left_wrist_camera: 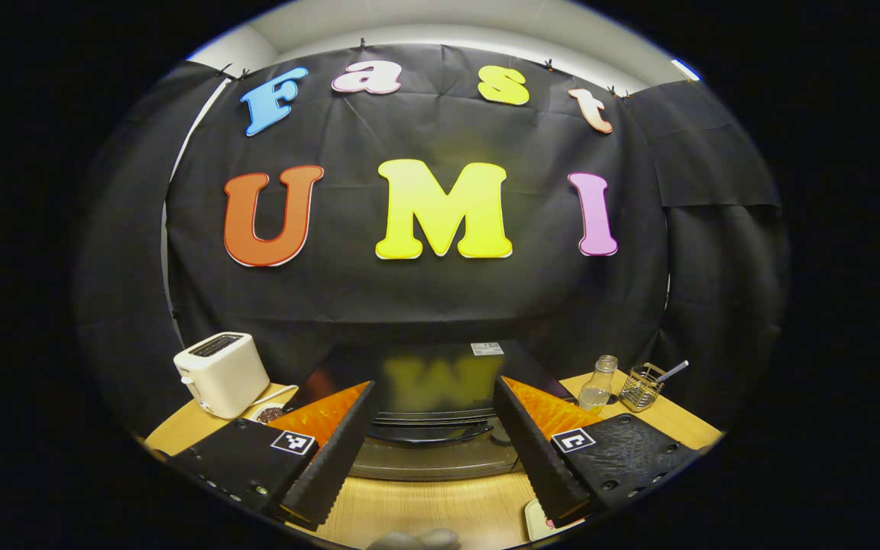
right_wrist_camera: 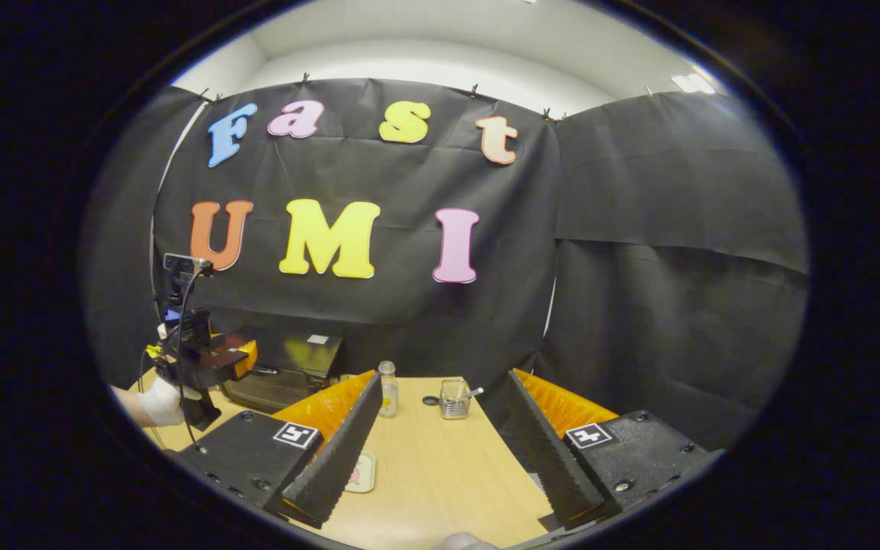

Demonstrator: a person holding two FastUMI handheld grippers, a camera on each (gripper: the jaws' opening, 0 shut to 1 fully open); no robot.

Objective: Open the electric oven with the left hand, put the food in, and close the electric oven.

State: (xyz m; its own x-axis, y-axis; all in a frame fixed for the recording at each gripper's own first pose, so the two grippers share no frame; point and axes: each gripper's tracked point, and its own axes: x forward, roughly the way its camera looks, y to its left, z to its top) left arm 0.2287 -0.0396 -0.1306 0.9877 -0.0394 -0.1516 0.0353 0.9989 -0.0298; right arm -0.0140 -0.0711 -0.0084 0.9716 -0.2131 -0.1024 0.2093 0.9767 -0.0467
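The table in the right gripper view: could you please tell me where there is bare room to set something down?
Bare wood runs down the table between the right tool's open fingers, from the glass bottle and wire basket toward the camera. The small plate borders it on the left. The left side is crowded: the oven with the left tool at it.

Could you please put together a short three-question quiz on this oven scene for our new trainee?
1. True or false: the black electric oven has its door closed.
2. What stands left of the oven in the left gripper view: (a) white toaster, (b) kettle, (c) pan?
3. Fill in: the left gripper has its fingers ____, nothing between them.

Key: 1 true; 2 a; 3 open.
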